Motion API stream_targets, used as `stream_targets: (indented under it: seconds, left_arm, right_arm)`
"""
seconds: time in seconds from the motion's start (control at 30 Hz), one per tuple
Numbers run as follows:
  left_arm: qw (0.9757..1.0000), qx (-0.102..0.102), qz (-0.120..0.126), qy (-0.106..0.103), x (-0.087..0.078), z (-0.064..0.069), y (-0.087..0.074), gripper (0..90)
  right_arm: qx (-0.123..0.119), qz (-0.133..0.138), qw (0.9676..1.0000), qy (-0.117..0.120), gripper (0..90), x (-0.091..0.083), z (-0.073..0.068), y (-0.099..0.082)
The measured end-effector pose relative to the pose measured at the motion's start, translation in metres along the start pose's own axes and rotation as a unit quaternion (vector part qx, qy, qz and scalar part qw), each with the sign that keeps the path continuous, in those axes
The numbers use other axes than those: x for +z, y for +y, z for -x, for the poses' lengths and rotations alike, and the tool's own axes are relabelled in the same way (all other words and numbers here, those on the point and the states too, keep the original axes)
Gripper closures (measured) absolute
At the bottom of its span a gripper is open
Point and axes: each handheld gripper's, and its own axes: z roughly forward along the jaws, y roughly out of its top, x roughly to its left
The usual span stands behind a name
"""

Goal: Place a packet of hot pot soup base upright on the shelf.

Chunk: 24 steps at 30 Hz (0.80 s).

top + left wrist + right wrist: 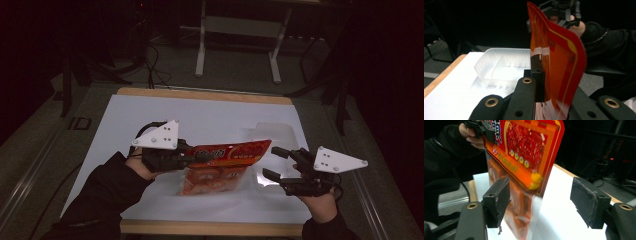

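Observation:
A red and orange snack bag (225, 162) with a clear lower part hangs above the white table sheet (150, 115). My left gripper (197, 159) is shut on the bag's left end. In the left gripper view the bag (559, 70) stands on edge, pinched at my left gripper (544, 75). My right gripper (270, 161) is at the bag's right end, jaws apart. In the right gripper view the bag (524, 152) hangs between the jaws of my right gripper (544, 202), close beside one pad (499, 197), and neither pad presses on it.
A clear plastic tray (274, 134) lies on the sheet just beyond the bag; the same tray (499, 67) is empty in the left gripper view. Wooden table edges frame the sheet. A metal stand (240, 25) is on the floor behind the table.

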Motion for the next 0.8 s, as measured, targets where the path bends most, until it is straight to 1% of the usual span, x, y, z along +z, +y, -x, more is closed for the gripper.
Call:
stream_targets:
  seconds: [0.1, 0.13, 0.17, 0.2, 0.23, 0.27, 0.33, 0.37, 0.4, 0.43, 0.47, 0.5, 0.53, 0.57, 0.6, 0.63, 0.77, 0.8]
  left_arm:
    - [1.0, 0.002, -0.001, -0.001, 0.0, 0.001, 0.001, 89.7]
    - [1.0, 0.002, 0.0, -0.008, 0.0, 0.001, 0.001, 89.7]
    - [1.0, 0.005, -0.002, -0.008, 0.001, 0.002, 0.002, 89.7]
    - [0.9999, 0.006, -0.002, -0.012, 0.001, 0.003, 0.003, 89.7]
    - [0.9999, 0.008, -0.002, -0.009, 0.002, 0.003, 0.003, 89.6]
    - [0.9999, 0.005, -0.003, -0.014, 0.002, 0.003, 0.003, 89.6]
    - [0.9999, 0.006, -0.002, -0.013, 0.003, 0.003, 0.002, 89.6]
    - [0.9998, 0.006, -0.001, -0.016, 0.004, 0.003, 0.002, 89.6]
    - [0.9999, 0.008, 0.001, -0.012, 0.004, 0.003, 0.001, 89.6]
    - [0.9999, 0.004, 0.002, -0.015, 0.005, 0.003, 0.001, 89.6]
    - [0.9999, 0.006, 0.002, -0.013, 0.005, 0.003, 0.001, 89.6]
    - [0.9999, 0.004, 0.004, -0.01, 0.005, 0.003, 0.001, 89.6]
    - [0.9999, -0.001, 0.004, -0.013, 0.006, 0.002, 0.001, 89.6]
    - [0.9999, 0.0, 0.006, -0.008, 0.006, 0.001, 0.002, 89.6]
    - [0.9999, -0.003, 0.008, -0.011, 0.006, 0.001, 0.002, 89.6]
    - [0.9999, -0.001, 0.007, -0.011, 0.006, 0.001, 0.002, 89.6]
    - [0.9999, 0.0, 0.011, -0.005, 0.008, 0.002, 0.004, 89.6]
    - [0.9999, -0.002, 0.013, -0.009, 0.009, 0.002, 0.004, 89.6]
  right_arm:
    - [0.0, -0.005, 0.9999, 0.016, 31.9, 0.007, 0.005, 0.006]
    - [0.0, -0.005, 0.9999, 0.016, 31.9, 0.007, 0.005, 0.006]
    - [-0.002, -0.008, 0.9997, 0.023, 31.9, 0.01, 0.006, 0.008]
    - [-0.002, -0.015, 0.9991, 0.039, 31.9, 0.016, 0.008, 0.011]
    - [-0.001, -0.018, 0.9987, 0.047, 31.9, 0.019, 0.008, 0.013]
    - [-0.004, -0.02, 0.9983, 0.054, 33.3, 0.022, 0.008, 0.014]
    - [-0.004, -0.025, 0.9974, 0.068, 35.5, 0.027, 0.006, 0.017]
    - [-0.003, -0.027, 0.9969, 0.074, 37.5, 0.03, 0.006, 0.018]
    - [-0.005, -0.028, 0.9962, 0.082, 39.8, 0.033, 0.006, 0.019]
    - [-0.007, -0.031, 0.9957, 0.087, 41.0, 0.035, 0.005, 0.019]
    - [-0.008, -0.033, 0.9954, 0.09, 43.8, 0.038, 0.005, 0.019]
    - [-0.009, -0.035, 0.9945, 0.098, 47.4, 0.04, 0.005, 0.019]
    - [-0.013, -0.038, 0.994, 0.101, 49.6, 0.042, 0.005, 0.019]
    - [-0.017, -0.043, 0.9936, 0.103, 51.7, 0.044, 0.004, 0.018]
    - [-0.019, -0.046, 0.9933, 0.104, 53.3, 0.045, 0.004, 0.018]
    - [-0.02, -0.048, 0.9929, 0.107, 55.0, 0.046, 0.004, 0.018]
    - [-0.015, -0.042, 0.9917, 0.12, 63.6, 0.048, 0.006, 0.018]
    - [-0.015, -0.042, 0.9913, 0.124, 63.8, 0.048, 0.006, 0.018]
